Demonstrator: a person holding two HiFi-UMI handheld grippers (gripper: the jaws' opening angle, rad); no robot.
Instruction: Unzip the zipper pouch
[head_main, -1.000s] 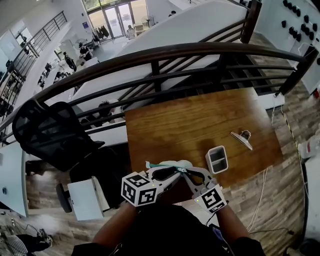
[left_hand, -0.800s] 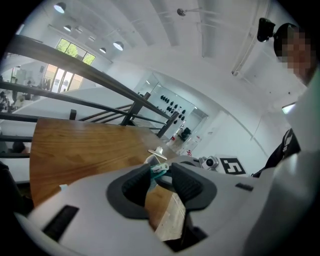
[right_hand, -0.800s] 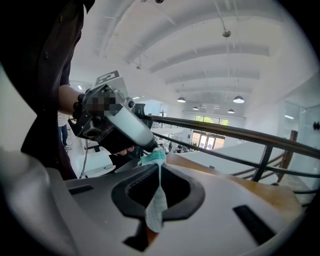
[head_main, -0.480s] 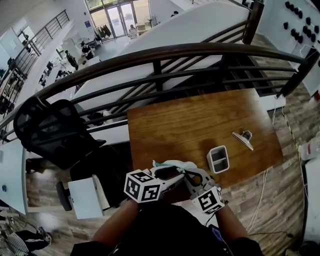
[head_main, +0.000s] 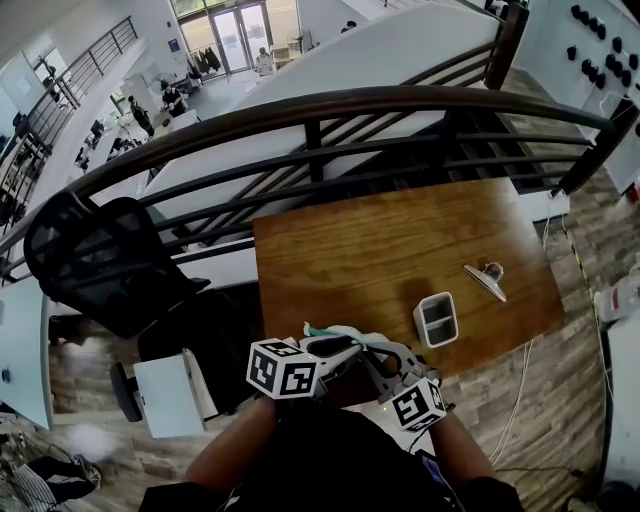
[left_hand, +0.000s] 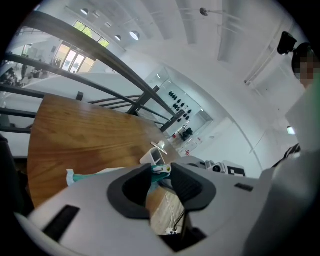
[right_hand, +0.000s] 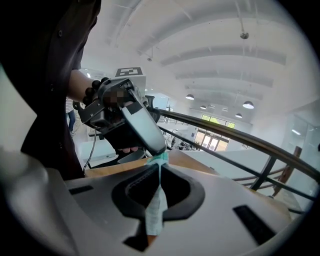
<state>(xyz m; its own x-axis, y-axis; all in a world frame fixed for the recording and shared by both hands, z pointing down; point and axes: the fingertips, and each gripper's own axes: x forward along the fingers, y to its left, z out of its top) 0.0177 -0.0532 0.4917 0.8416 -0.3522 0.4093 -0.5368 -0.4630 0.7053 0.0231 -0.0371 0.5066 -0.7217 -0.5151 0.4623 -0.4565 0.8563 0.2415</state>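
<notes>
My left gripper (left_hand: 161, 171) has just been closing its fingers after loosening. The zipper pull (left_hand: 164, 169) sits between them, not yet pinched (a regrip, I judge). My right gripper (right_hand: 159, 164) clamps the pouch (right_hand: 155, 210), held over the table (head_main: 400, 240) edge.

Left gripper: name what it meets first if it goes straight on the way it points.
The zipper pouch: its teal zipper end sits between the tips of the left gripper, whose open jaws have just been closing. Just beyond, probably the right gripper.

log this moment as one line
right gripper: shut on pouch edge | left gripper: jaws just been closing, zipper pull between them, not yet pinched
</notes>
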